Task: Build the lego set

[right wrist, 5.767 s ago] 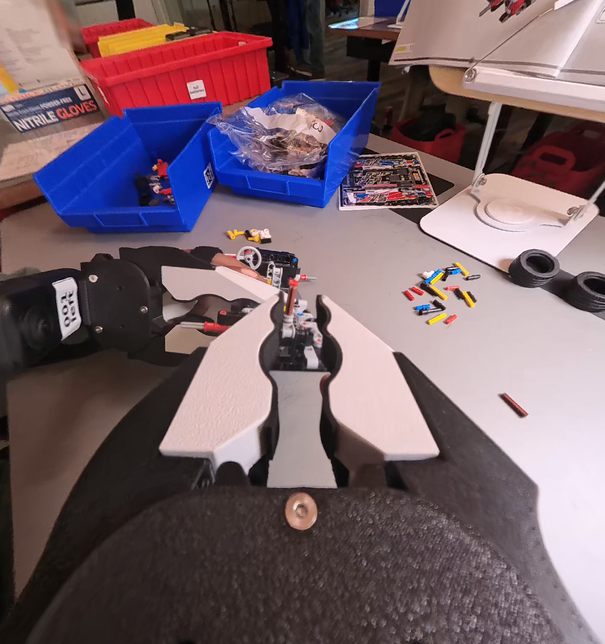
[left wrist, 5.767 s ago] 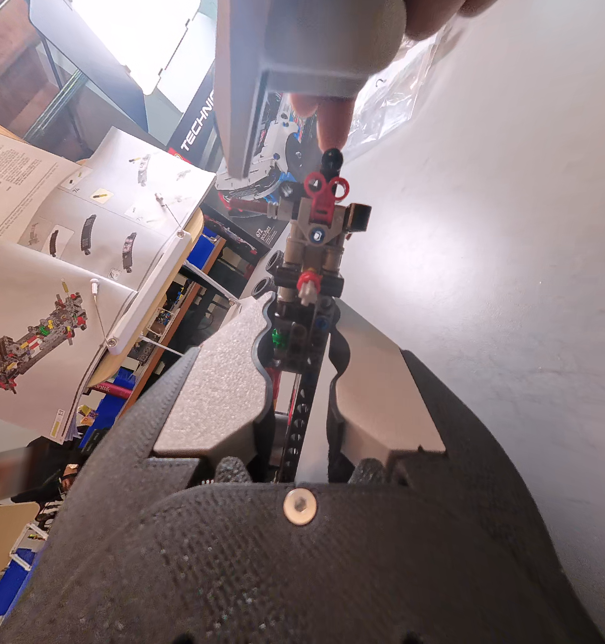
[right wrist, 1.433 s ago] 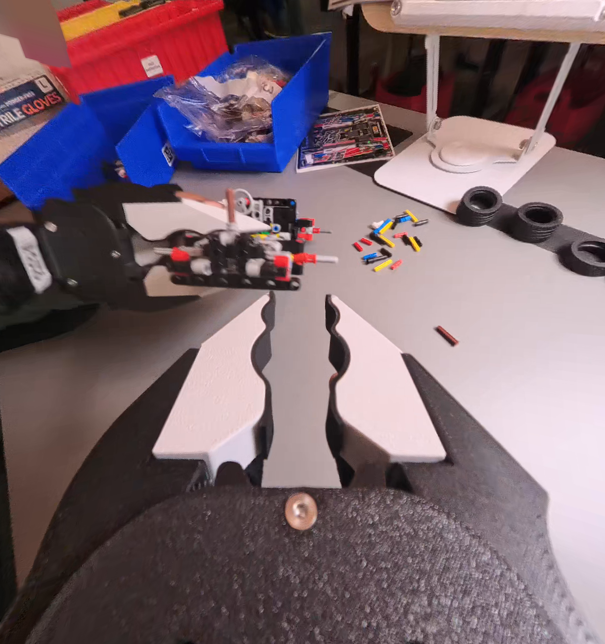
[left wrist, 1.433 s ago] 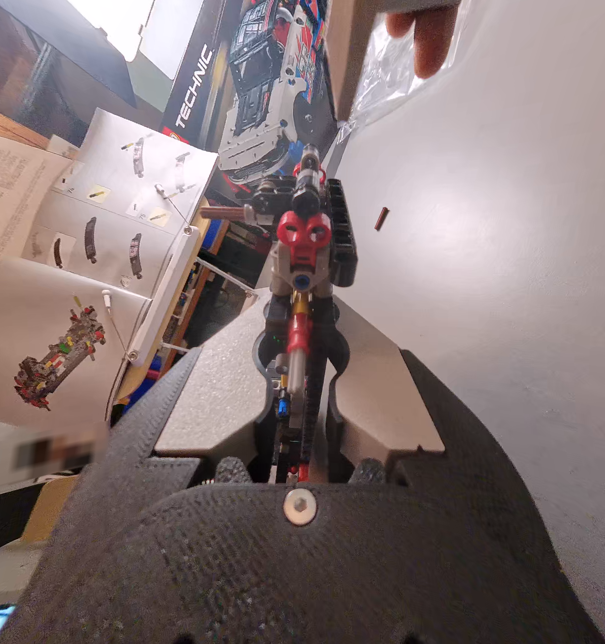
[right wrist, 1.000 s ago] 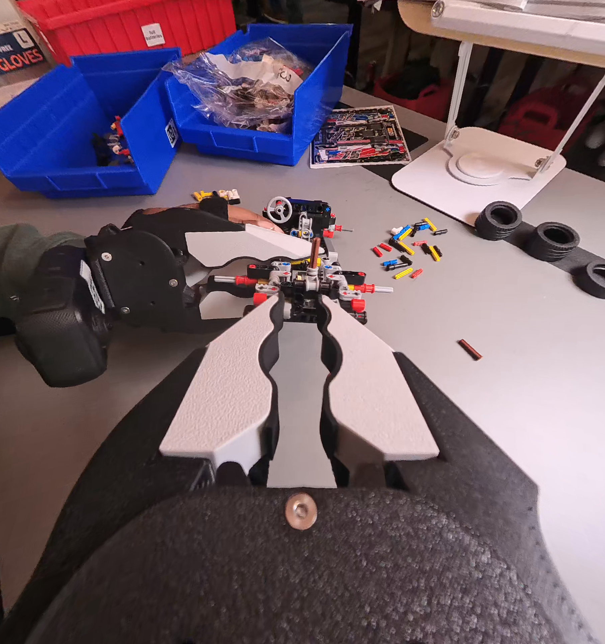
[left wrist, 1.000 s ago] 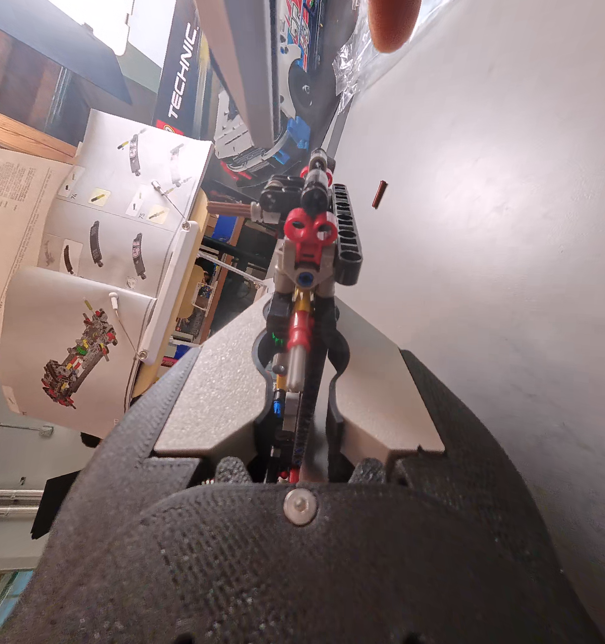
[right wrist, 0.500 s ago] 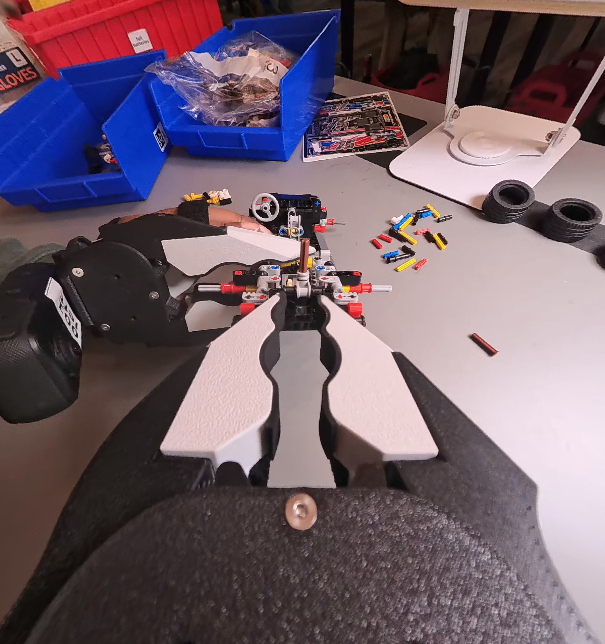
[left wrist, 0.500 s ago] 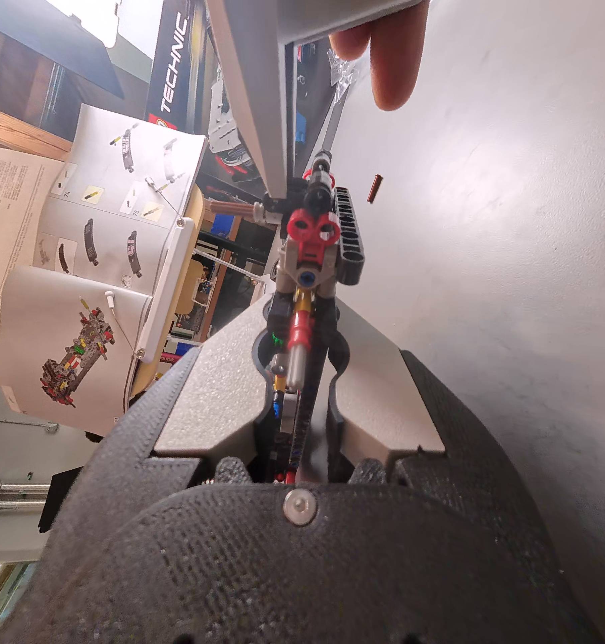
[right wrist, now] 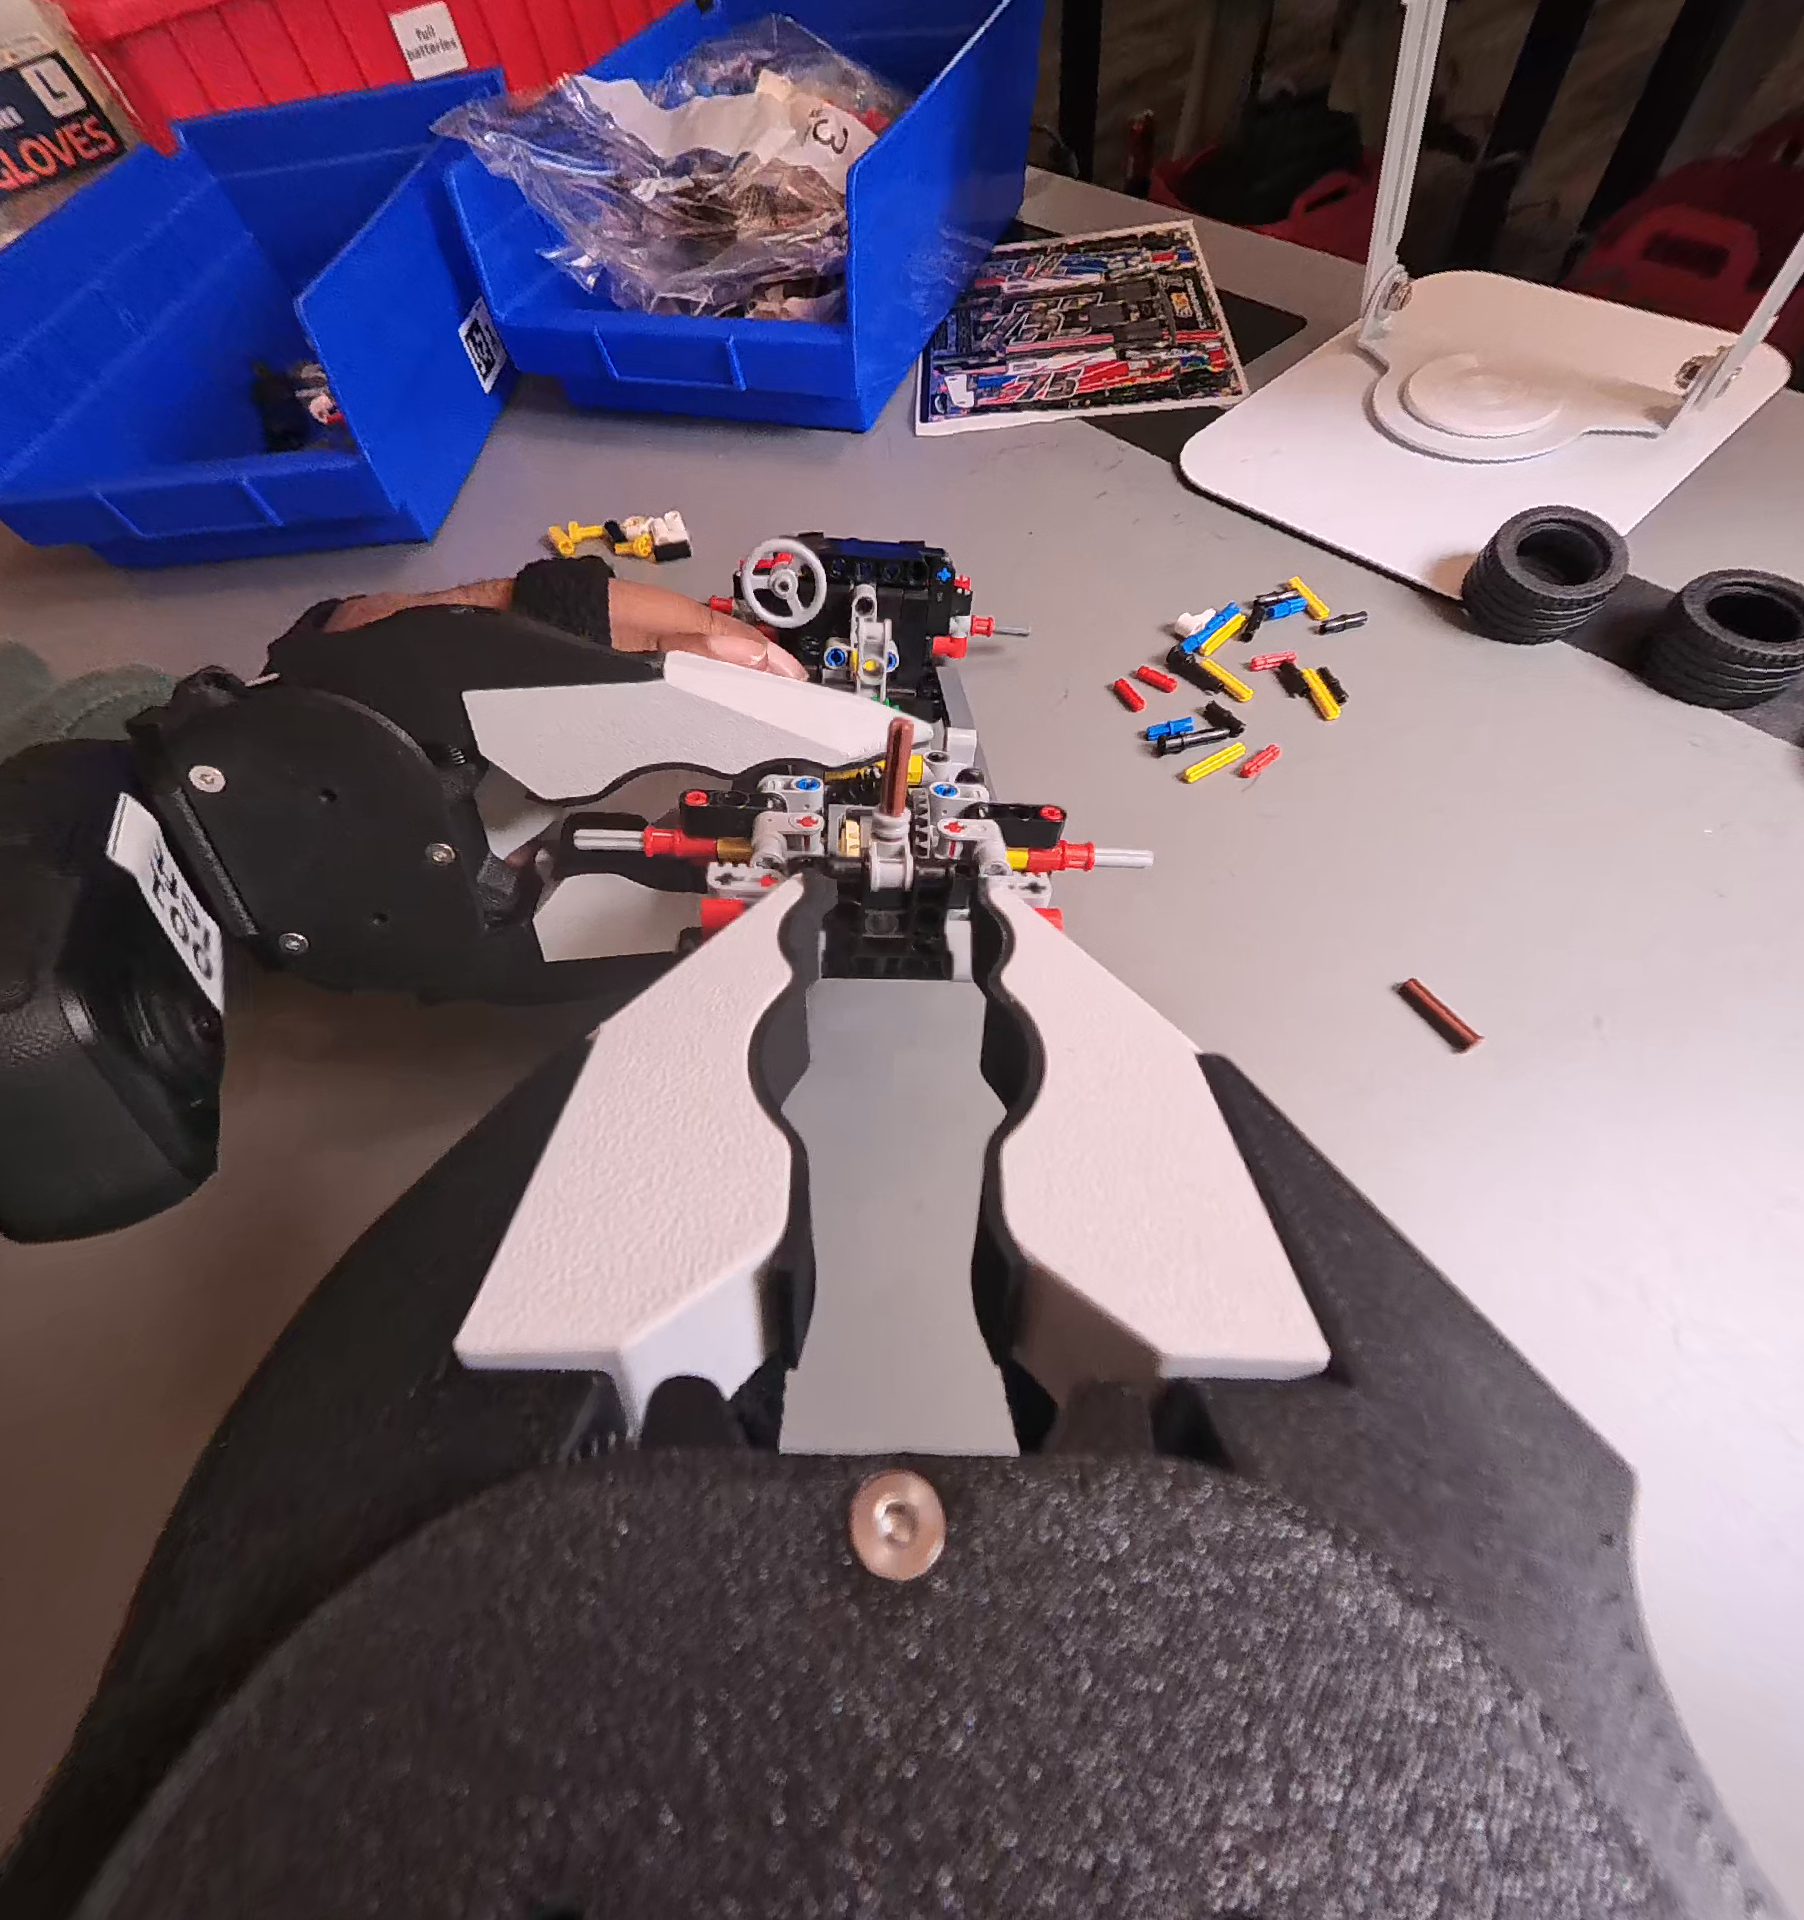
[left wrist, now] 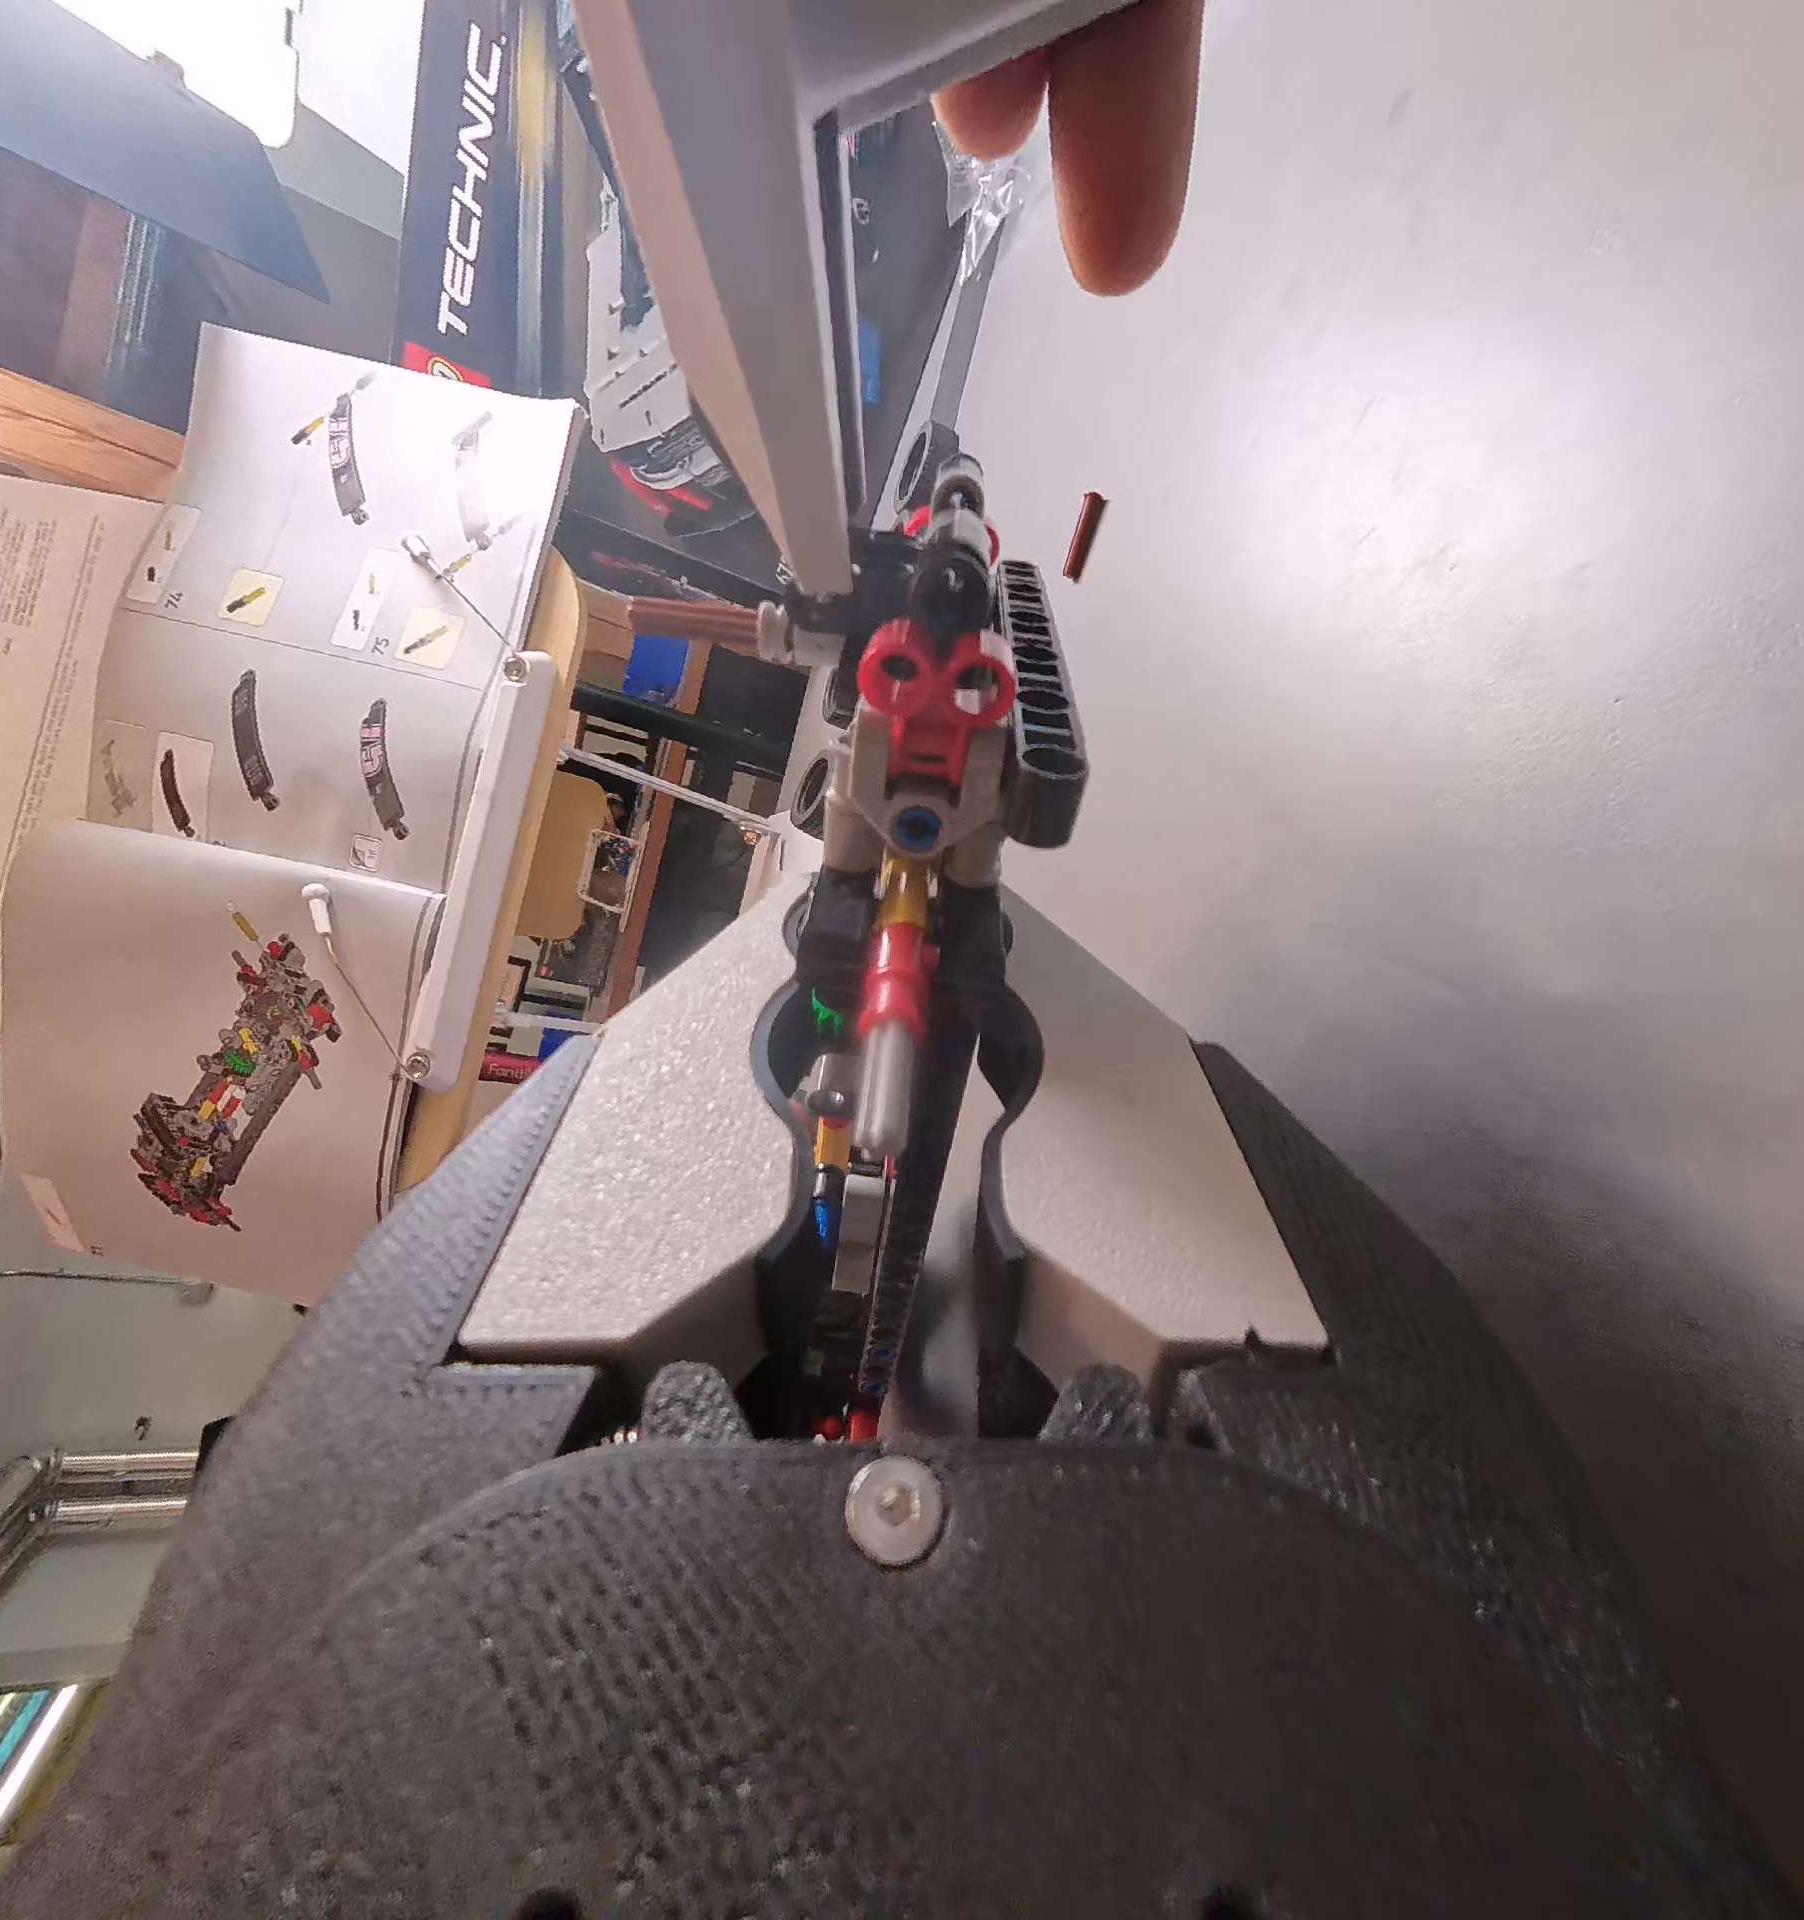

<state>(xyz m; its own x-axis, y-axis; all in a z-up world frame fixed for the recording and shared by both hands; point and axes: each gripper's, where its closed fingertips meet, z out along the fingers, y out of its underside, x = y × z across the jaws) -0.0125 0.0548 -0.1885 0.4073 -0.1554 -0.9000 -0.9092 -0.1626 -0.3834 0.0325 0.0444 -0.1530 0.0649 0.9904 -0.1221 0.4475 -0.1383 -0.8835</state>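
At the centre of both views sits the lego chassis (right wrist: 877, 842), held off the grey table (right wrist: 1500, 1195). The left gripper (left wrist: 893, 997) pinches it lengthwise between its fingers. The right gripper (right wrist: 887, 914) has its tips on either side of the chassis's black block; whether they press it I cannot tell. A brown axle (right wrist: 896, 764) stands up from the chassis. Middle right lies a loose brown pin (right wrist: 1438, 1013); upper right, small coloured pins (right wrist: 1241, 675) and tyres (right wrist: 1646, 608). Blue bins (right wrist: 752, 343) fill the upper left.
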